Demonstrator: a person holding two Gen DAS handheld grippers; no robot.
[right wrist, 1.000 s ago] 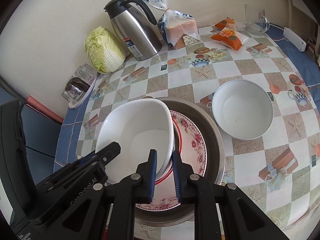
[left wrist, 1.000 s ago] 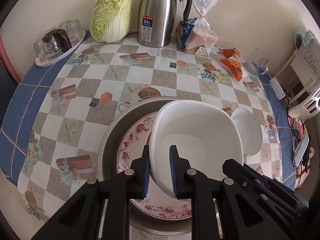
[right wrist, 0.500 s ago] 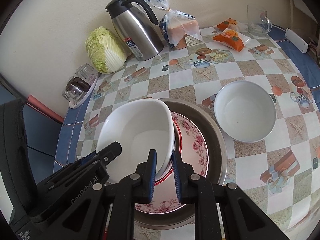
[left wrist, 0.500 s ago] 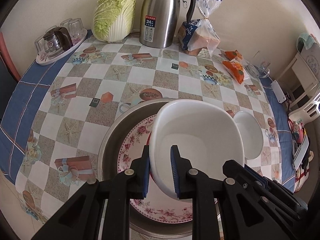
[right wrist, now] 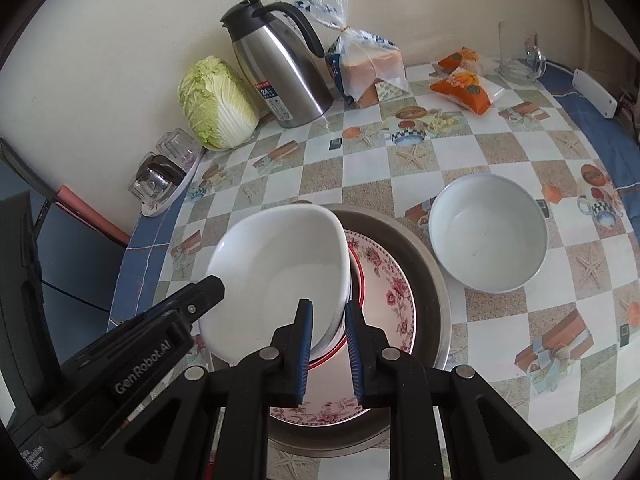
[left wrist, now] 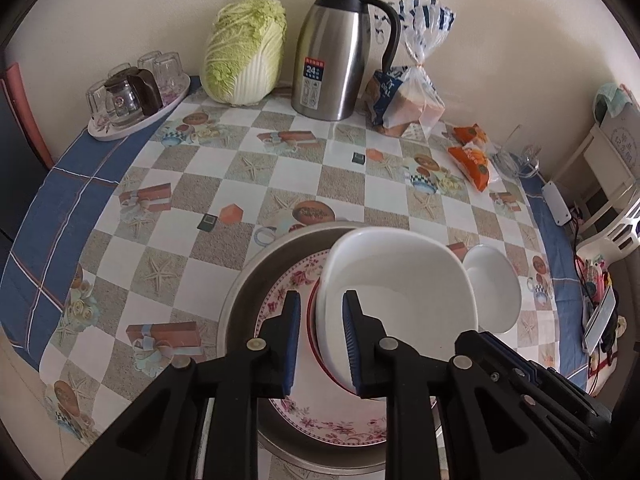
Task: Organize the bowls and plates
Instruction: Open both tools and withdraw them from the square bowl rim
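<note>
White square bowl [left wrist: 400, 292] up over the floral plate [left wrist: 288, 292], both grippers on it! Left gripper [left wrist: 320, 336] has its jaws pinched on the near-left rim, and right gripper [right wrist: 328, 344] clamps the opposite edge. Floral plate lies inside the steel basin [right wrist: 424, 272] on the checked tabletop [right wrist: 400, 168]. Round white bowl [right wrist: 488, 236] sits just beside the basin.

cream wall [left wrist: 120, 8] (checkered tablecloth [left wrist: 192, 184])
</note>
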